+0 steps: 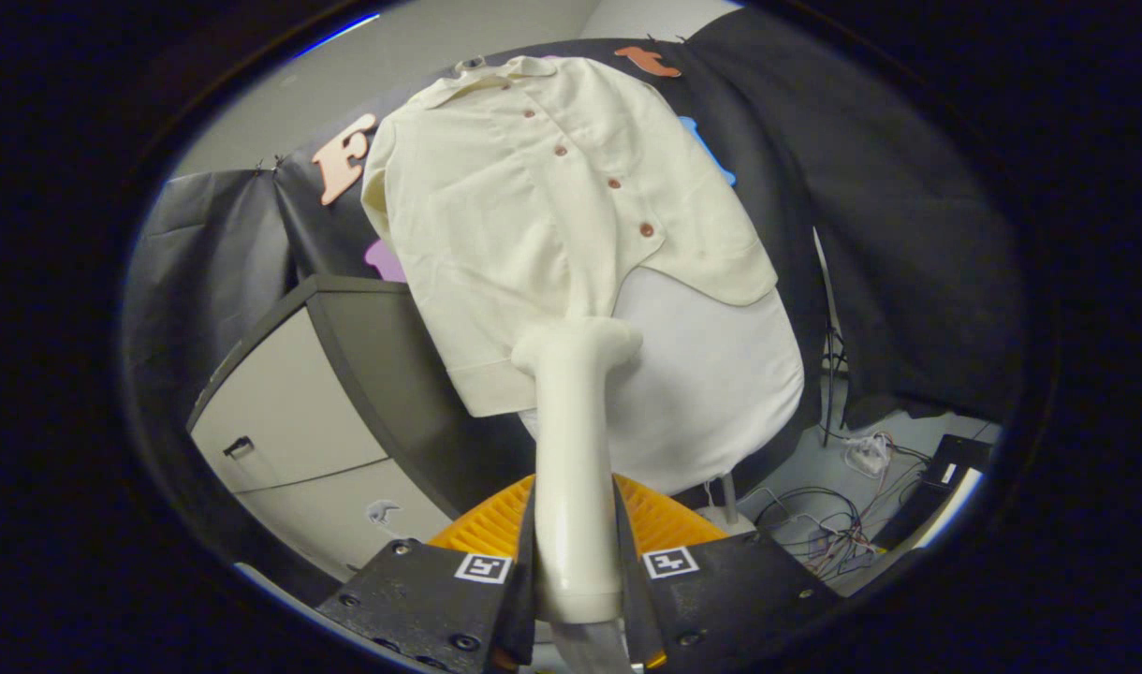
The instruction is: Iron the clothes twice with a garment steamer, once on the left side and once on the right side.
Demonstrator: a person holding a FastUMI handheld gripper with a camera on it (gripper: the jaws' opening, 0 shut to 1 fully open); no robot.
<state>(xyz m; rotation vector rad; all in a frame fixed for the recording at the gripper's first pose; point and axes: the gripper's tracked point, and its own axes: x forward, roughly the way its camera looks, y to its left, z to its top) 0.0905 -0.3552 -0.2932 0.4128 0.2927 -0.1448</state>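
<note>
A cream short-sleeved shirt [534,215] with brown buttons hangs over a white padded form [721,374] in front of the black cloth wall. My gripper [576,562] is shut on the handle of a cream garment steamer [571,449], both fingers pressing its sides. The steamer's head [580,342] sits against the shirt's lower middle, at the bottom of the button placket, between the left front panel and the right one.
A grey and white cabinet [290,421] stands left of the shirt. An orange ribbed object [496,524] lies just beyond the fingers. Loose cables [833,524] and a dark box [945,468] lie on the floor to the right, beside the form's stand [725,491].
</note>
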